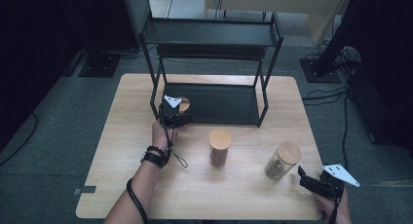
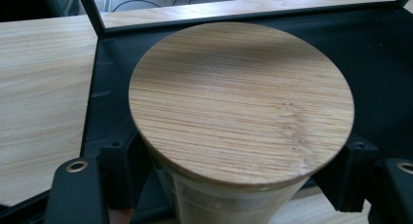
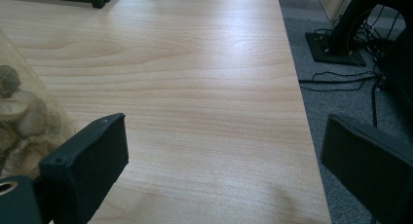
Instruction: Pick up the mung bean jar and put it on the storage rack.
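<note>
A glass jar with a round bamboo lid stands at the front left corner of the black rack's lower shelf. My left gripper is shut on it. In the left gripper view the lid sits between both jaws, which press the glass just under it, above the shelf. My right gripper rests near the table's front right corner, open and holding nothing. Its jaws stand wide apart in the right gripper view, with a jar of pale contents just to its left.
Two more bamboo-lidded jars stand on the wooden table: one with dark contents in the middle, one tilted-looking at the right. The rack's upper shelf overhangs the lower one. Cables and stands lie on the floor to the right.
</note>
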Motion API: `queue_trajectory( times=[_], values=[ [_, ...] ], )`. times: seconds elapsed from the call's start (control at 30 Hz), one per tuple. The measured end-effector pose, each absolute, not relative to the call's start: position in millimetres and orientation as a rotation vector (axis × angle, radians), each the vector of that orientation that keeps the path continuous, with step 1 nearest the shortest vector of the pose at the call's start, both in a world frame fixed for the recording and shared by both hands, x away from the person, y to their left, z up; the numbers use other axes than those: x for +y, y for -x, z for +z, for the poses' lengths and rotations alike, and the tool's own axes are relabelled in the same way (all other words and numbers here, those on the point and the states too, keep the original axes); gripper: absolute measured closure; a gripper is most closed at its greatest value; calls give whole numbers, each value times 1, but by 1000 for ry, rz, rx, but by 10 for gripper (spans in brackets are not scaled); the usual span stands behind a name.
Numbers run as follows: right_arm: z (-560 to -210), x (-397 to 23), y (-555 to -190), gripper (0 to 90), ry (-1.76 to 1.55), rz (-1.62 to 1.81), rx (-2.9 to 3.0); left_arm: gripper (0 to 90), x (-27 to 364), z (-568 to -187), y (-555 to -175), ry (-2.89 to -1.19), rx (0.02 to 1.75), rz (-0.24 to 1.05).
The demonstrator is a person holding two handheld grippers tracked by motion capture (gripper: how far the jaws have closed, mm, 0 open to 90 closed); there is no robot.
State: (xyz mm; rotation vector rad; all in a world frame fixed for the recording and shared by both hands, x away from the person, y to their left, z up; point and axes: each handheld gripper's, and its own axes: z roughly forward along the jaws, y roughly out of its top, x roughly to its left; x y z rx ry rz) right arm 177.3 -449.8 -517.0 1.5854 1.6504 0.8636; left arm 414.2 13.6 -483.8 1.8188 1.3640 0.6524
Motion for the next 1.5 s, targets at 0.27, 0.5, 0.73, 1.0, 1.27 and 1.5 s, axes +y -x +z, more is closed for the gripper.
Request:
queue_trajectory(
  times=[0.27, 0.5, 0.73, 1.0, 1.27, 1.5],
  values=[
    [-517, -450, -177, 33, -1583, 864, 1651, 256, 12, -486, -423, -1826, 1376, 649],
    [-517, -450, -177, 33, -1581, 864, 1652, 256, 10, -487, -431, -1826, 1385, 645],
    [-517, -450, -177, 33, -1581, 862, 1652, 256, 8, -487, -437, -1836, 1389, 646],
    [-517, -449, -177, 33, -1580, 858, 1651, 256, 9, -488, -446, -1837, 1402, 654],
    [-517, -449, -177, 33, -1579, 857, 1649, 256, 10, -489, -455, -1831, 1432, 670],
    [-517, -449, -177, 33, -1579, 857, 1652, 256, 10, -488, -462, -1839, 1449, 681]
  ],
)
